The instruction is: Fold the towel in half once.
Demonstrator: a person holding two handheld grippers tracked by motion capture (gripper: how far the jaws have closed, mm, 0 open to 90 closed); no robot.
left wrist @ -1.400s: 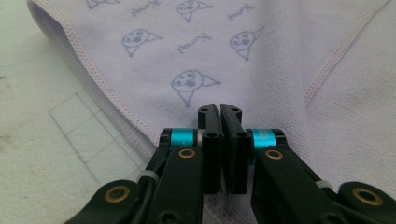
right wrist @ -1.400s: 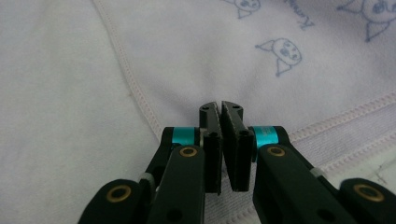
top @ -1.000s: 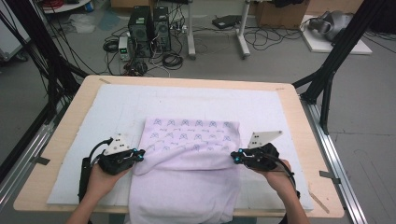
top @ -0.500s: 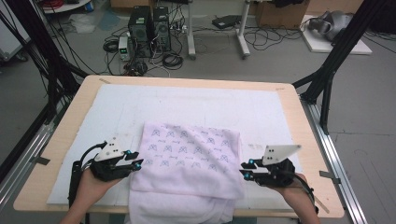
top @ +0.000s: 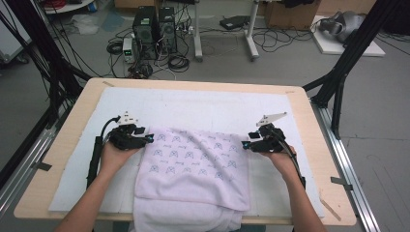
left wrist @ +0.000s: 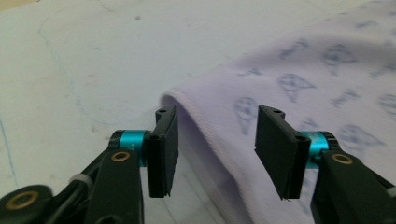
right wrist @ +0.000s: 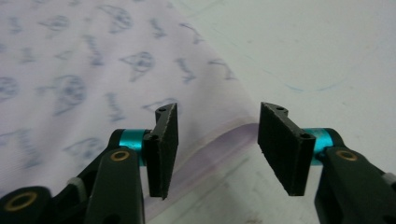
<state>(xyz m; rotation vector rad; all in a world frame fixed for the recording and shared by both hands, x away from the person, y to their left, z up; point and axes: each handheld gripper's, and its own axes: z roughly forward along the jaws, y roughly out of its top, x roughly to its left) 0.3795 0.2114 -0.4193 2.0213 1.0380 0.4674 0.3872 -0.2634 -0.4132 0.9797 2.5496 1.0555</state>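
Note:
A lilac towel (top: 193,164) with a blue print lies folded on the white mat (top: 203,104), and its near end hangs over the table's front edge. My left gripper (top: 147,138) sits at the towel's far left corner and my right gripper (top: 246,144) at its far right corner. In the left gripper view the gripper (left wrist: 217,149) is open and its jaws have just been opening. The towel's hemmed corner (left wrist: 327,84) lies in the gap, untouched by the pads. In the right gripper view the gripper (right wrist: 217,149) has also just been opening over the towel's (right wrist: 70,70) edge.
The wooden table (top: 300,104) shows a bare rim around the mat. Black frame poles stand at both far corners. Computer cases and cables sit on the floor beyond the far edge. Bare mat lies beyond and to both sides of the towel.
Both grippers were shut at the towel's sides and now stand open. Both hands dipped toward the near edge, then moved away to the far corners. The towel has settled flat.

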